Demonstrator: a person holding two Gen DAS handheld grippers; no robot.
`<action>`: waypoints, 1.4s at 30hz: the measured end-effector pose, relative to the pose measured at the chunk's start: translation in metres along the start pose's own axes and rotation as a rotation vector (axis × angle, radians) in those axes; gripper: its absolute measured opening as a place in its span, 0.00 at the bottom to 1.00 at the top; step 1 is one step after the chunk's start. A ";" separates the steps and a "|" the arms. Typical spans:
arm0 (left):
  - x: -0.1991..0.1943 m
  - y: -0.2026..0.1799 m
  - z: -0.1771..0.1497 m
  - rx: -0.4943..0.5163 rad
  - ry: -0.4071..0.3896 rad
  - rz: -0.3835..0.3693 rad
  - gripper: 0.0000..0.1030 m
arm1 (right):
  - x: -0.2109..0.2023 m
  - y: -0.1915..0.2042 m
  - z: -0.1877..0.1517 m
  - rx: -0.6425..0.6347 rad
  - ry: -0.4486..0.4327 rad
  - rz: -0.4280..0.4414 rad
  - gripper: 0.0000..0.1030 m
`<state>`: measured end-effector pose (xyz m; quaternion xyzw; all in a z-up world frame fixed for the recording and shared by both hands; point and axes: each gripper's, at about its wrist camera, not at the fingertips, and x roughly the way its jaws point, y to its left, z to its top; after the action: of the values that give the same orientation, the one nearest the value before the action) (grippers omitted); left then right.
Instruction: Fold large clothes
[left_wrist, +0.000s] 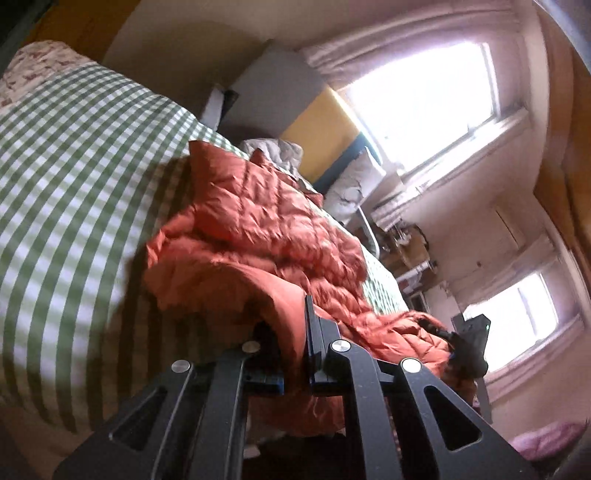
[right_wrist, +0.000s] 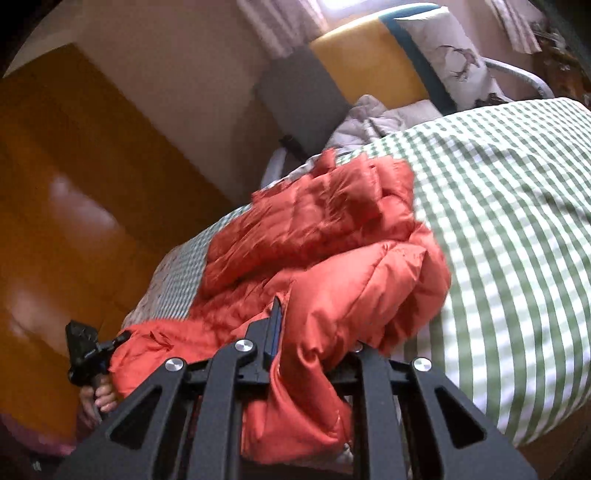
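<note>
An orange quilted puffer jacket (left_wrist: 258, 229) lies bunched on a bed with a green-and-white checked cover (left_wrist: 74, 166). My left gripper (left_wrist: 291, 332) is shut on a fold of the jacket's edge, the cloth pinched between its black fingers. In the right wrist view the same jacket (right_wrist: 332, 251) is heaped near the bed's edge, and my right gripper (right_wrist: 314, 332) is shut on another fold of it; its right finger is hidden under the cloth. The other gripper (right_wrist: 86, 354) shows at the lower left, held by a hand, and at the far side (left_wrist: 471, 343) in the left view.
A grey crumpled garment (right_wrist: 373, 122) and a patterned pillow (right_wrist: 454, 55) lie near the yellow headboard (right_wrist: 365, 55). A wooden wardrobe (right_wrist: 74, 184) stands beside the bed. Bright windows (left_wrist: 424, 99) fill the wall. A pink item (left_wrist: 546, 439) lies on the floor.
</note>
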<state>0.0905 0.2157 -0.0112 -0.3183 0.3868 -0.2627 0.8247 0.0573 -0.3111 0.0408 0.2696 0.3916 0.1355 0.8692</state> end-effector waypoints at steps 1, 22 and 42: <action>0.007 0.003 0.008 0.000 0.001 0.028 0.07 | 0.004 -0.001 0.005 0.011 -0.002 -0.005 0.14; 0.046 0.063 0.089 -0.231 -0.048 0.173 0.77 | 0.091 -0.063 0.086 0.302 0.009 0.067 0.86; 0.087 0.048 0.024 0.094 0.044 0.258 0.31 | 0.088 -0.093 0.034 0.123 0.017 -0.185 0.43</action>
<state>0.1678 0.1963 -0.0748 -0.2212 0.4296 -0.1791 0.8570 0.1430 -0.3600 -0.0471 0.2838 0.4297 0.0326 0.8566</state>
